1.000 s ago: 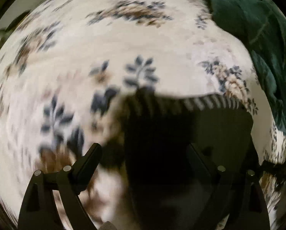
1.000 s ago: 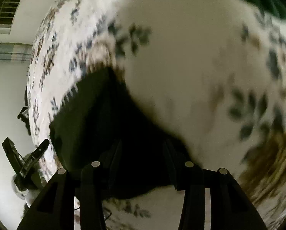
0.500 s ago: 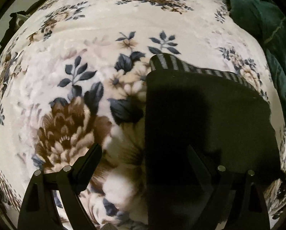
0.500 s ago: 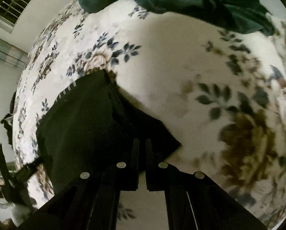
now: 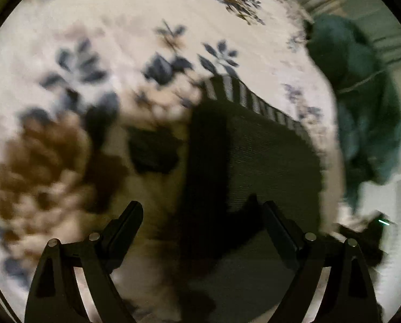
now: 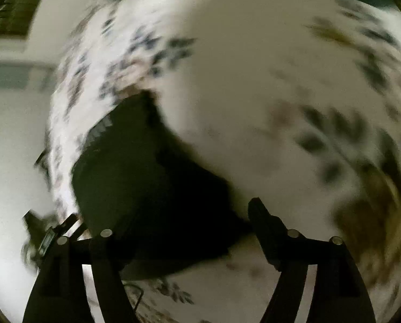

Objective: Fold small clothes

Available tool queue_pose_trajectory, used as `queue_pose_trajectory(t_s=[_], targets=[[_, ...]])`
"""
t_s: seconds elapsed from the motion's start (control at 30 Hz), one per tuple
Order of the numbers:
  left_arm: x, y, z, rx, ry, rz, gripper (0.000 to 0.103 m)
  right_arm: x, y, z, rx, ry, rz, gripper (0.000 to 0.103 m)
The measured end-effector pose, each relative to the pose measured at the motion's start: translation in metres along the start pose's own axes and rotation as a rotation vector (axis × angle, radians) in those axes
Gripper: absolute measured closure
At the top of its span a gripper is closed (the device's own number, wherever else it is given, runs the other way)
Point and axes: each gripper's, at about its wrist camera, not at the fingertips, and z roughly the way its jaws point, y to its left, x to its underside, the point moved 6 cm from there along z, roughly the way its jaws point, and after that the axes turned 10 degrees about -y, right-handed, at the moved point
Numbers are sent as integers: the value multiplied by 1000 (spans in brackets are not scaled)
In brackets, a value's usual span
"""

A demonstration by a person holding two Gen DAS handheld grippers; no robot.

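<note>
Right gripper has sprung wide apart after being pressed together half a second ago, letting go of the dark shorts; both views now blur from motion. Left gripper is spread too, holding nothing. Shorts lie lower centre on the floral blanket, striped waistband toward the upper right, green garment far right. Probably a fold just released, next grab pending

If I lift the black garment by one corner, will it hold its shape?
Probably not. The black garment lies flat and thin on the floral blanket, so it likely drapes limply. Its striped band may be a little firmer. It looks light; the plush blanket may drag on it.
</note>
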Motion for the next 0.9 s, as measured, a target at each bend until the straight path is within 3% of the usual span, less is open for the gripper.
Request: queue_pose_trajectory(t_s=[0.13, 0.17, 0.2, 0.3, 0.4, 0.53, 0.57, 0.6, 0.63, 0.67, 0.7, 0.77, 0.9], targets=[[6, -5, 25, 164, 74, -72, 13, -12, 10, 62, -93, 205, -61, 19], [8, -9, 29, 187, 84, -67, 13, -14, 13, 69, -125, 223, -53, 8], [9, -13, 33, 199, 92, -61, 13, -17, 19, 72, -194, 245, -29, 4], [11, -20, 42, 199, 105, -31, 12, -10, 35, 76, -325, 310, -15, 5], [8, -21, 45, 217, 113, -40, 12, 8, 52, 90, -342, 367, -77, 5], [5, -19, 48, 251, 118, -70, 12, 16, 73, 105, -393, 382, -57, 6], [5, -19, 46, 256, 110, -71, 12, 19, 77, 108, -382, 380, -59, 9], [4, -21, 44, 262, 88, -64, 15, 23, 79, 106, -357, 377, -70, 19], [5, -22, 39, 254, 70, -46, 36, 27, 79, 109, -302, 365, -89, 28], [4, -23, 36, 224, 60, -20, 47, 27, 79, 109, -262, 355, -96, 50], [1, -22, 36, 214, 62, -18, 58, 28, 77, 106, -235, 334, -73, 61], [-3, -24, 28, 214, 55, -17, 65, 28, 78, 97, -225, 296, -28, 73], [-13, -40, 16, 207, 55, 43, 70, 30, 94, 72, -207, 220, -45, 77]])
